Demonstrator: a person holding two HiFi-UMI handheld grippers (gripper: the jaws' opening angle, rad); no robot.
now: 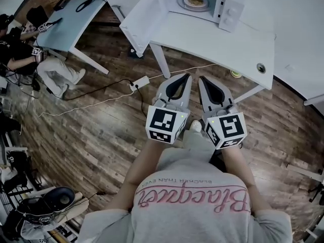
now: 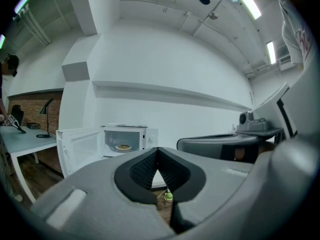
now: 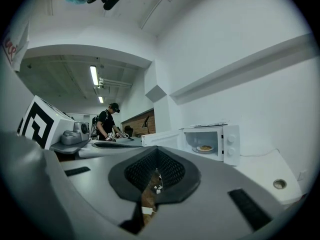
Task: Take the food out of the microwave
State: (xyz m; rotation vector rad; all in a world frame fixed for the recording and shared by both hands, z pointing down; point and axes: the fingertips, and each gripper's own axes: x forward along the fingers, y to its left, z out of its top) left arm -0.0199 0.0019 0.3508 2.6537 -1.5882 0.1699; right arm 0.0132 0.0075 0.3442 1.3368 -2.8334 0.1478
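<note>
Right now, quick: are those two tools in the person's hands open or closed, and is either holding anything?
Left tool: closed, holding nothing.
Right tool: closed, holding nothing.

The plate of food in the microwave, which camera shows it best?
The head view: it looks down past the open door onto the plate of food, showing its round top. The left gripper view and right gripper view both show it small and nearly edge-on inside the microwave.
</note>
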